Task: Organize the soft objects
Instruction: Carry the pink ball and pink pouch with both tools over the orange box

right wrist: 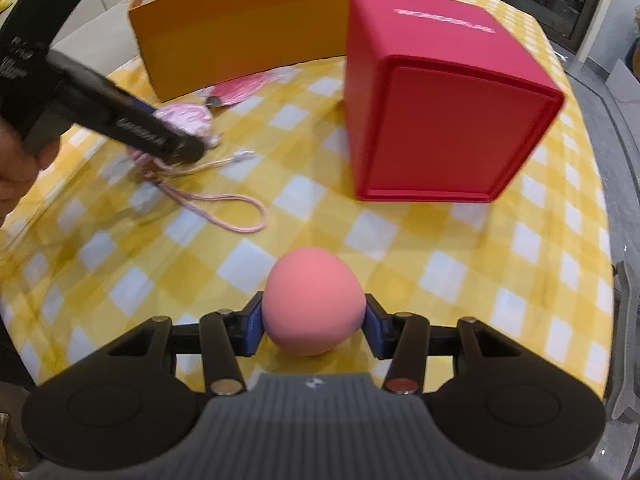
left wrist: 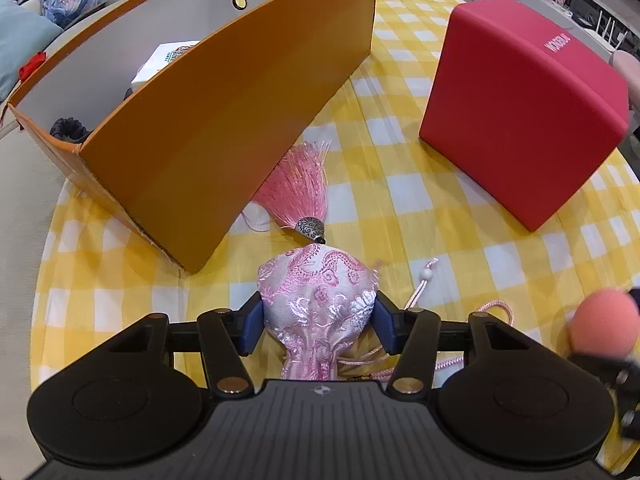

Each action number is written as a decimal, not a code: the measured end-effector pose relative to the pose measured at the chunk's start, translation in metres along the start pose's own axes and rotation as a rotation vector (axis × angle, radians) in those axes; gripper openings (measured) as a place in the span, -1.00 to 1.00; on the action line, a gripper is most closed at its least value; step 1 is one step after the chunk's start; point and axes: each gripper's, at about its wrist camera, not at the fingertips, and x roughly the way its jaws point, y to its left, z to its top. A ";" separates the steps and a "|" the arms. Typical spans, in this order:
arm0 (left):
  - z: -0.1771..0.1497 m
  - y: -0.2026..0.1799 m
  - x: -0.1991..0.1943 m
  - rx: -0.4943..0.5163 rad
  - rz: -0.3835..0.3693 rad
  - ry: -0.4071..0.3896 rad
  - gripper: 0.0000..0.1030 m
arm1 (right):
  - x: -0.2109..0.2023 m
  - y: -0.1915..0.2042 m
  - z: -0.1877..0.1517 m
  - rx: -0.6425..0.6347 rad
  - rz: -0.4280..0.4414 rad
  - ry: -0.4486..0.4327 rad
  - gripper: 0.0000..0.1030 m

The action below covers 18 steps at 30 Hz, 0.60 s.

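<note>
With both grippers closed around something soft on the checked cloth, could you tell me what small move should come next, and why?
Probably lift the left gripper straight up: its blue pads already press the pink brocade drawstring pouch, and the open orange cardboard box stands just beyond. The right gripper likewise pinches the round pink foam ball.

We see a pink-and-silver brocade pouch (left wrist: 318, 300) with a pink tassel (left wrist: 298, 190), a plain coral ball (right wrist: 313, 302), an orange box (left wrist: 224, 120), a red box (right wrist: 444, 112), and yellow-and-white checks covering the bench (right wrist: 400, 240).
</note>
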 end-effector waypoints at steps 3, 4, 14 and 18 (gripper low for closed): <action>-0.001 -0.001 -0.003 0.007 0.003 0.004 0.22 | -0.002 -0.011 0.000 0.009 -0.018 -0.002 -0.05; -0.002 -0.002 -0.004 0.009 0.001 0.004 0.21 | -0.003 -0.015 0.000 0.008 -0.026 -0.003 -0.05; 0.006 -0.018 -0.029 0.057 -0.039 -0.034 0.21 | -0.020 -0.065 0.008 0.058 -0.102 -0.019 -0.05; 0.010 -0.026 -0.040 0.080 -0.049 -0.046 0.21 | -0.026 -0.081 0.013 0.064 -0.131 -0.026 -0.05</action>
